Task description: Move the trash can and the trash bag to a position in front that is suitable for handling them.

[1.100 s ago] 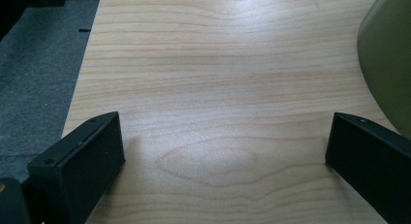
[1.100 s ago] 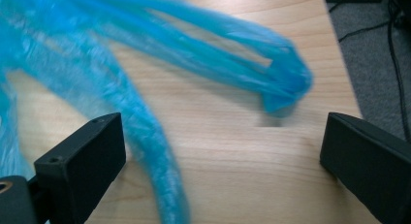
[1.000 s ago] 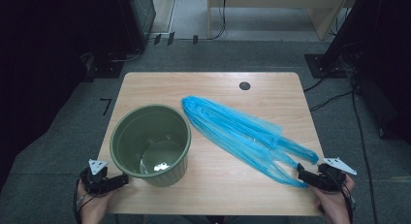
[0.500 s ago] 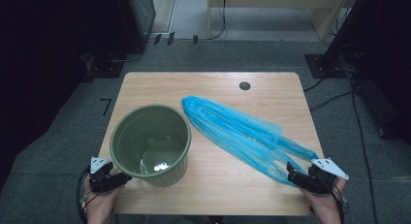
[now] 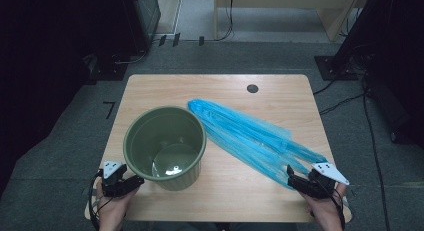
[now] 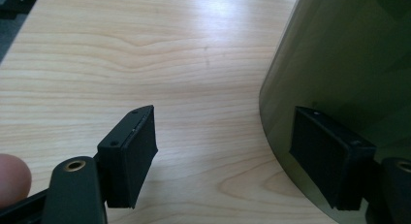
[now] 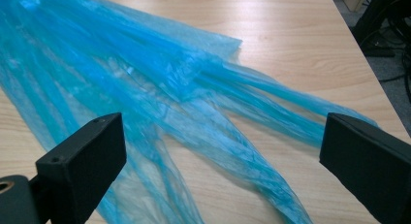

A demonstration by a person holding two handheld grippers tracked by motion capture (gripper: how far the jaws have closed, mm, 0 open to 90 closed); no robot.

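Green bin (image 5: 165, 146) upright at centre-left of the surface (image 5: 150, 91); blue bag (image 5: 250, 136) spread flat to its right, handles lower right. Left claw (image 5: 131, 182) part open, jaws just been closing, one pad against bin wall, probably to steady it. Right claw (image 5: 295, 180) wide open, empty, straddling bag handles, apparently lining up a pick.

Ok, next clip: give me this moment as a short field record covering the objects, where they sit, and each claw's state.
surface: wooden table
bin: green plastic bin, upright, on the table's left half
bag: blue plastic bag, lying flat to the right of the bin, handles towards the person
left claw: beside the bin's wall, jaws have just been closing, nothing between the pads
right claw: open, jaws standing wide over the bag's handles
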